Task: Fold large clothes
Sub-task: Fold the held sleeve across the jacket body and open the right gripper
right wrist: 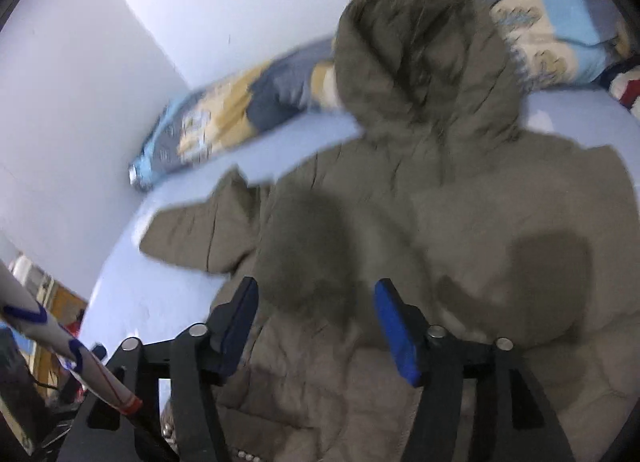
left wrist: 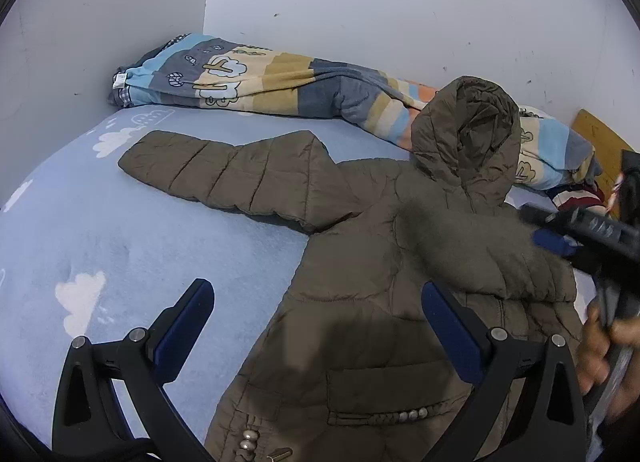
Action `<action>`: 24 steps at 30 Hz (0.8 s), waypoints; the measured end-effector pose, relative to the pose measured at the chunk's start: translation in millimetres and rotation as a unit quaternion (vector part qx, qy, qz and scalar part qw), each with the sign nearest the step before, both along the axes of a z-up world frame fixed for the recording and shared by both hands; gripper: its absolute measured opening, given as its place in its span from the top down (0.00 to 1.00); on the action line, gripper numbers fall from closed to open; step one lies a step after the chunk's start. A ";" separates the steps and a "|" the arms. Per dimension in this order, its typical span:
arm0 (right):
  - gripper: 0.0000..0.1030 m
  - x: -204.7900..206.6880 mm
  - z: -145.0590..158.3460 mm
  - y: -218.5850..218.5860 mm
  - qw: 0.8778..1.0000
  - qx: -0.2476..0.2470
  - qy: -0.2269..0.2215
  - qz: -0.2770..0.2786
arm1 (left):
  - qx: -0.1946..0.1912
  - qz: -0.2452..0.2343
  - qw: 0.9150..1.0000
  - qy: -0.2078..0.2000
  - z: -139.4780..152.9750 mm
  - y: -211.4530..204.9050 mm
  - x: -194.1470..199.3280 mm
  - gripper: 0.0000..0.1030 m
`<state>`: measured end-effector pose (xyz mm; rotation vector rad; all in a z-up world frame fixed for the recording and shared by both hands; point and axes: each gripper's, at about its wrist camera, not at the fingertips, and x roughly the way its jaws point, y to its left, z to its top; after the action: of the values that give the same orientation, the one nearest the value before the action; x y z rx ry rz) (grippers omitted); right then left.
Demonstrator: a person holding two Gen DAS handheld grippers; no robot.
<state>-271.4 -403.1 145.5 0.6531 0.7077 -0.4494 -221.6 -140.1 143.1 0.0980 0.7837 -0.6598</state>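
Blue cloud-print bed sheet (left wrist: 100,246) pushed into a white-walled corner, with a rolled striped blanket (left wrist: 256,81) along the far wall, so that's the workspace. Olive puffer jacket (left wrist: 380,262) is laid flat on it, hood (left wrist: 468,129) pointing away from both tongs and the hem closest to them, so its long axis runs pretty much straight ahead. One sleeve looks already folded across the chest; the other sleeve (left wrist: 216,173) sticks out ahead and to the left of the left gripper (left wrist: 316,326). That one is spread wide, holding nothing, with one finger over the sheet and the other over the jacket's edge. The right gripper (right wrist: 316,326) is also spread and empty, hovering over the middle of the body, though that view is motion-blurred. My guess is the outstretched sleeve goes next, and the left tongs are clearly nearer to it.
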 end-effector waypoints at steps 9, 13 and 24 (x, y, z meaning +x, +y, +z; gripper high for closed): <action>0.32 -73.4 -26.2 -108.2 0.979 -0.044 0.116 -0.163 | 0.013 -0.008 1.000 -0.002 -4.9 -5.5 -3.6 0.00; 0.33 -116.3 -66.1 -152.7 0.955 -0.013 0.182 -0.234 | 0.020 -0.011 1.000 -0.002 -8.0 -7.8 -2.8 0.00; 0.32 -105.9 -37.6 -113.9 0.965 -0.062 0.148 -0.206 | 0.024 -0.009 1.000 -0.006 -7.6 -7.9 -5.5 0.00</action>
<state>-377.3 -517.0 107.9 0.6220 0.8191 -0.9833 -227.1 -148.0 135.5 0.1533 0.7888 -0.6571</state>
